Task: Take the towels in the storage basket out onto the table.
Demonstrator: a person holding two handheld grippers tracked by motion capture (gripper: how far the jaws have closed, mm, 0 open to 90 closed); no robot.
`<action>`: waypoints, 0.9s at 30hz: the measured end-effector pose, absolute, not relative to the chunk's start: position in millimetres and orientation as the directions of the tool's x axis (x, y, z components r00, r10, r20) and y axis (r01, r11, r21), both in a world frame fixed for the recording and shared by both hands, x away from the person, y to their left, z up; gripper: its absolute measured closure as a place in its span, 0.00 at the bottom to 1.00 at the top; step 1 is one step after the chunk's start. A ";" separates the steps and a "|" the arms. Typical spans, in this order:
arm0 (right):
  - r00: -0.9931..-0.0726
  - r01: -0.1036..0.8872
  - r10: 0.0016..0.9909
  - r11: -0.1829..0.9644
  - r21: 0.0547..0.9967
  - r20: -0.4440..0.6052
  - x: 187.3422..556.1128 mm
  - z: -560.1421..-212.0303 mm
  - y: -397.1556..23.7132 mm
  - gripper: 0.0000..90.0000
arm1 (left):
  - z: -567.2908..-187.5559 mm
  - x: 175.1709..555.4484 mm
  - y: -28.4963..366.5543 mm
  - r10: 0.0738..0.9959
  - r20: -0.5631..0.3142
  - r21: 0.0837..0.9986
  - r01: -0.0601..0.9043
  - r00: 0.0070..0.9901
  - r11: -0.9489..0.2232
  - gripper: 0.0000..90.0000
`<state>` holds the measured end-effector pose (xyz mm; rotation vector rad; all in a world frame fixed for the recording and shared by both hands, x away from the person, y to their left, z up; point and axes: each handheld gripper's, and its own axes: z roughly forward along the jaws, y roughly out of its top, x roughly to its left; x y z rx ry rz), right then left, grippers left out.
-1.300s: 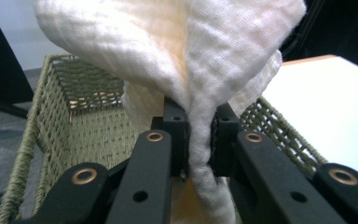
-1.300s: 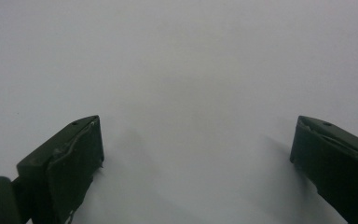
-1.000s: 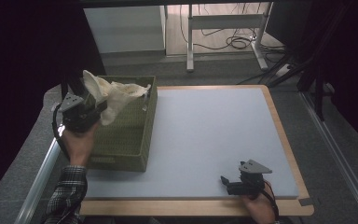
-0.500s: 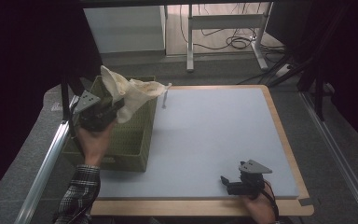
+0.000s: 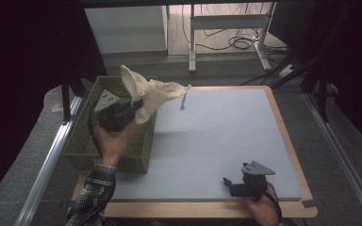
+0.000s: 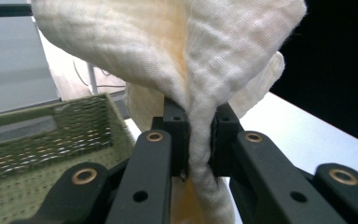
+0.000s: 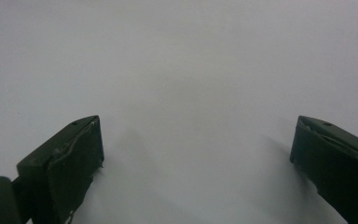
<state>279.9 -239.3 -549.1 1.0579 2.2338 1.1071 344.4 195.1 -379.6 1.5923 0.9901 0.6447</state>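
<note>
A cream cloth (image 5: 146,94) hangs in the air over the right rim of the green woven basket (image 5: 82,141), pinched by my left gripper (image 5: 134,103). In the left gripper view the cloth (image 6: 191,70) billows above the jaws, which are shut on a fold of it at my left gripper (image 6: 198,140), with the basket (image 6: 37,144) below to the left. My right gripper (image 5: 226,183) rests low on the pale blue mat (image 5: 217,136) near its front right corner. Its jaws stand wide apart with nothing between them at my right gripper (image 7: 196,158).
The mat lies on a wooden-edged board (image 5: 292,150). A thin grey strip (image 5: 184,101) lies on the mat near its far left edge. A metal rail (image 5: 47,160) runs along the left of the basket. Desk legs and cables (image 5: 231,42) stand beyond the table.
My left gripper has carried the cloth to the right and slightly up, from over the basket's left part toward its right rim. The right gripper has stayed where it was.
</note>
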 end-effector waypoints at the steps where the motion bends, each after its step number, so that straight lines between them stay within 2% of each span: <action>1: -0.617 0.443 0.786 0.390 0.807 -0.041 279.8 -549.1 -239.3 0.03 | -380.6 345.2 191.3 0.855 -0.098 0.962 0.267 0.509 -0.049 0.90; 27: -0.617 0.445 0.786 0.389 0.807 -0.040 279.7 -548.9 -239.4 0.03 | -403.7 356.1 90.4 0.776 -0.090 0.960 0.263 0.624 -0.100 0.89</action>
